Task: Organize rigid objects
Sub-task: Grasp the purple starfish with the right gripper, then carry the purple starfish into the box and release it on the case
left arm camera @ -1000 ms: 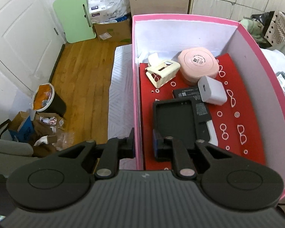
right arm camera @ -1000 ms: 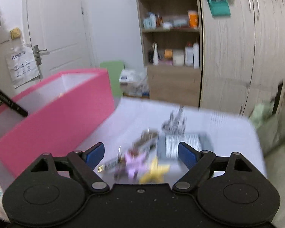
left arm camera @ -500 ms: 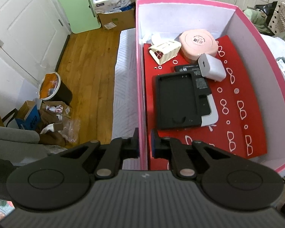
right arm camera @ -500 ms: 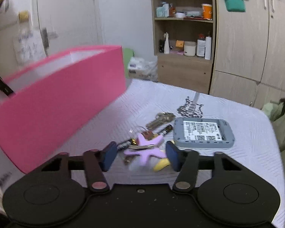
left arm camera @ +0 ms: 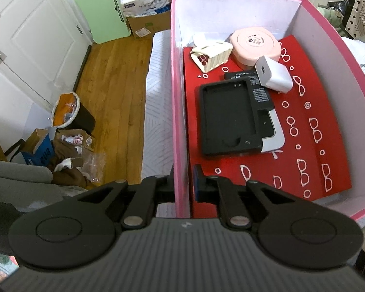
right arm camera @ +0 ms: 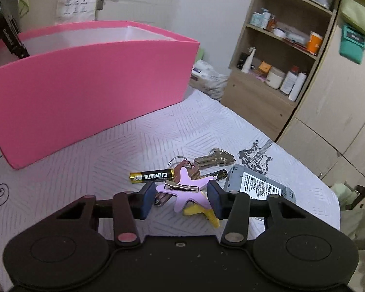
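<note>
The left tool (left arm camera: 183, 182) is clamping together on the near side wall of the open pink cardboard box (left arm camera: 180, 112), which is already holding a round pink case (left arm camera: 255, 45), a white charger cube (left arm camera: 273, 74), a cream ribbed holder (left arm camera: 213, 54) and a black rectangular tray (left arm camera: 227, 119). Just outside the box, on the white quilted bed (right arm camera: 133, 146), the right tool (right arm camera: 181, 198) is hovering with its fingers apart around a lilac star-shaped hair clip (right arm camera: 186, 188). Beside the clip, a yellow star clip (right arm camera: 202, 213), a black-and-gold battery (right arm camera: 152, 176), a bunch of keys (right arm camera: 215, 158) and a grey flat device (right arm camera: 258, 186) are lying unsorted, so the task is looking roughly half done.
</note>
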Available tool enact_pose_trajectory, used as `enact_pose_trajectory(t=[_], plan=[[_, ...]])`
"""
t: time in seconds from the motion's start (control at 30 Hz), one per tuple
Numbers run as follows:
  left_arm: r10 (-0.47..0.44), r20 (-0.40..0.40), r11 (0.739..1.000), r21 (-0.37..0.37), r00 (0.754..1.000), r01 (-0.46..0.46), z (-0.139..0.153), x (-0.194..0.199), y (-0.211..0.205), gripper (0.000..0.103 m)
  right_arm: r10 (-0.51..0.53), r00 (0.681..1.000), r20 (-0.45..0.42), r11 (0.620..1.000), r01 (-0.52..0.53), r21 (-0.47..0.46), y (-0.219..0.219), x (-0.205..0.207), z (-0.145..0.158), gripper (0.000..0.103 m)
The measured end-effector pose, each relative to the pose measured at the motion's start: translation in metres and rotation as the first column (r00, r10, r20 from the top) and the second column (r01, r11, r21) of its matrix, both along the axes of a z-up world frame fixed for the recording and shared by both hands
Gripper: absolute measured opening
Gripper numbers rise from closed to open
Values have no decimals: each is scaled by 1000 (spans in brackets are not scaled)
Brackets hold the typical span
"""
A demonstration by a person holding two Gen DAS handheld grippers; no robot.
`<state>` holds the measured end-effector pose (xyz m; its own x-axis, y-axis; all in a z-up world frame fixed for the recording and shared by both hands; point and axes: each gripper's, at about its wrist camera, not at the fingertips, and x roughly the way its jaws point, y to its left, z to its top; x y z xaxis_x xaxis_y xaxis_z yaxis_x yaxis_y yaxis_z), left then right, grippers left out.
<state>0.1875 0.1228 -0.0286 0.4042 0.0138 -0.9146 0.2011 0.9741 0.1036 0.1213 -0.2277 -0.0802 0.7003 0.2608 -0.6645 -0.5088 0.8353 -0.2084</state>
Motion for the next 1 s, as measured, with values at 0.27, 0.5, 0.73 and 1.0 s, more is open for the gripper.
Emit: enact_pose_trajectory(t=[0.27,0.5,0.73,1.0], plan=[[-3,15,1000,-16,1000,3,-2,-10,3,10,-52,998,-34,986,57,158,-19,-2,8,52],[-19,44,1000,-14,999,20,-2,-13,3,8,-50,998,37,982,43,184,-17,-12,39,52],[-32,55,999,-14,998,33,-1,-17,3,7,68,996,62,952,-84,296,8,-8,81,52],[-77,42,997,2,996,77,-2,-15,3,6,285,951,-116,834,-186,519,62,33,118,53]])
